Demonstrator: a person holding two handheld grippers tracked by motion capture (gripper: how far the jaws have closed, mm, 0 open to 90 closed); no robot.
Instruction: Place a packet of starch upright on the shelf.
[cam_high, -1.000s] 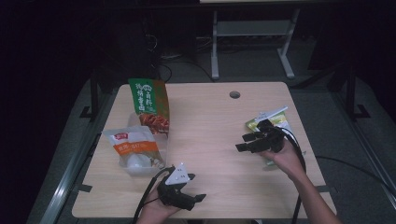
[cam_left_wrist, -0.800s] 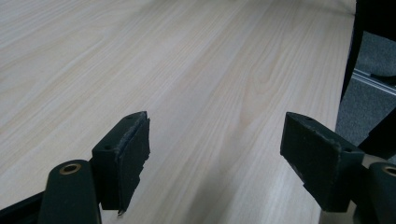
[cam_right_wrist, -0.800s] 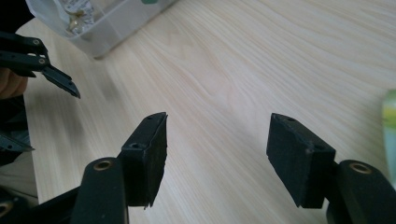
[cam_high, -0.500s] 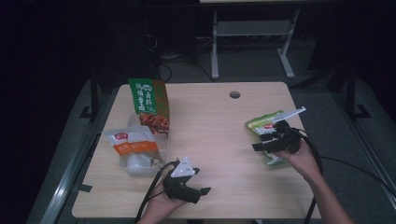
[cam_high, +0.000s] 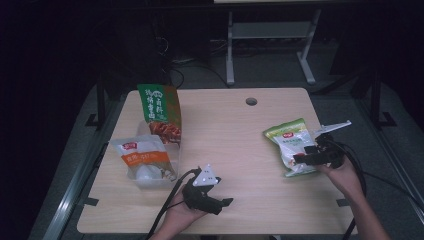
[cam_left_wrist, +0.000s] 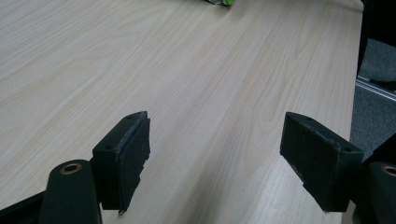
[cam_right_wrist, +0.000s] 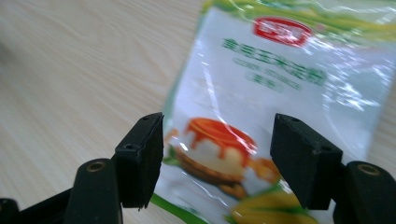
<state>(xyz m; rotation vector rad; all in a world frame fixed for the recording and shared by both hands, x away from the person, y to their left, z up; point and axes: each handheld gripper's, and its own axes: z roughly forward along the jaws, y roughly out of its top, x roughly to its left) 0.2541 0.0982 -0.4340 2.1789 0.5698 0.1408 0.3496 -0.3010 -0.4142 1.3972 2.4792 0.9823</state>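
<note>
A green-and-white snack pouch (cam_high: 288, 145) lies flat on the right side of the wooden table (cam_high: 235, 135). My right gripper (cam_high: 299, 159) points left over the pouch's near end. In the right gripper view the pouch (cam_right_wrist: 280, 79) lies under and beyond the right gripper (cam_right_wrist: 217, 154). Its jaws have just been opening and stand apart, the pads not pressing on the pouch. My left gripper (cam_high: 226, 202) rests near the front edge, pointing right. In its own view the left gripper (cam_left_wrist: 217, 144) is open over bare wood (cam_left_wrist: 187, 70), and the pouch's edge (cam_left_wrist: 219, 2) peeks in at the top.
A tall green bag (cam_high: 160, 112) stands at the back left. In front of it an orange-and-white pouch (cam_high: 142, 157) leans in a clear tub (cam_high: 150, 180). A cable hole (cam_high: 251, 101) sits near the far edge. Table frames and dark floor surround the table.
The right hand has slid right and toward the near edge, its jaws wider, and the snack pouch now lies flat in full sight. The left hand has shifted slightly right.
</note>
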